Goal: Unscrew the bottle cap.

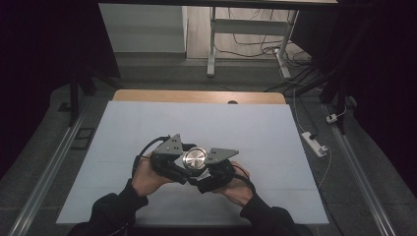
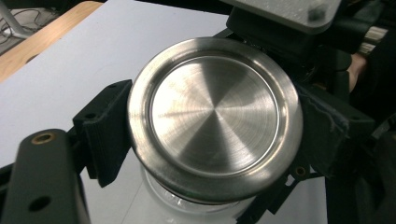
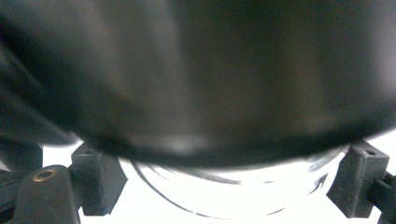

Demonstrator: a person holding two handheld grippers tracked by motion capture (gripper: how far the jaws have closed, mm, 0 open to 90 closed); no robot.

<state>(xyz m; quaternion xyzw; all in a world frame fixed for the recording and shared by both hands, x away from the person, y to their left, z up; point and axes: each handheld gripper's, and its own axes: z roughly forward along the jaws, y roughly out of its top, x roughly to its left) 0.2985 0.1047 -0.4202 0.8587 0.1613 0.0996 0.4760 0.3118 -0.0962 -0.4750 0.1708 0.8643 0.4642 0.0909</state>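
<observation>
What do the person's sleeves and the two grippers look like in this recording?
Dark long sleeves reach the wrists. The left gripper and right gripper are black, each topped by a grey three-cornered plate, with black cables looping back. Their jaws end in blocky black ribbed pads.

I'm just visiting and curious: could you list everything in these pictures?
metal lid: one, brushed silver, on the glass jar, left gripper's jaws clamped on its rim
glass jar: one, clear, under the lid, between the right gripper's jaws
white sheet: one, covers the table
wooden table: one, light brown, far edge bare
power strip: one, white, on the floor at right
left gripper: one, black, shut on the lid
right gripper: one, black, shut on the jar
hands: two, dark sleeves, bottom edge
</observation>
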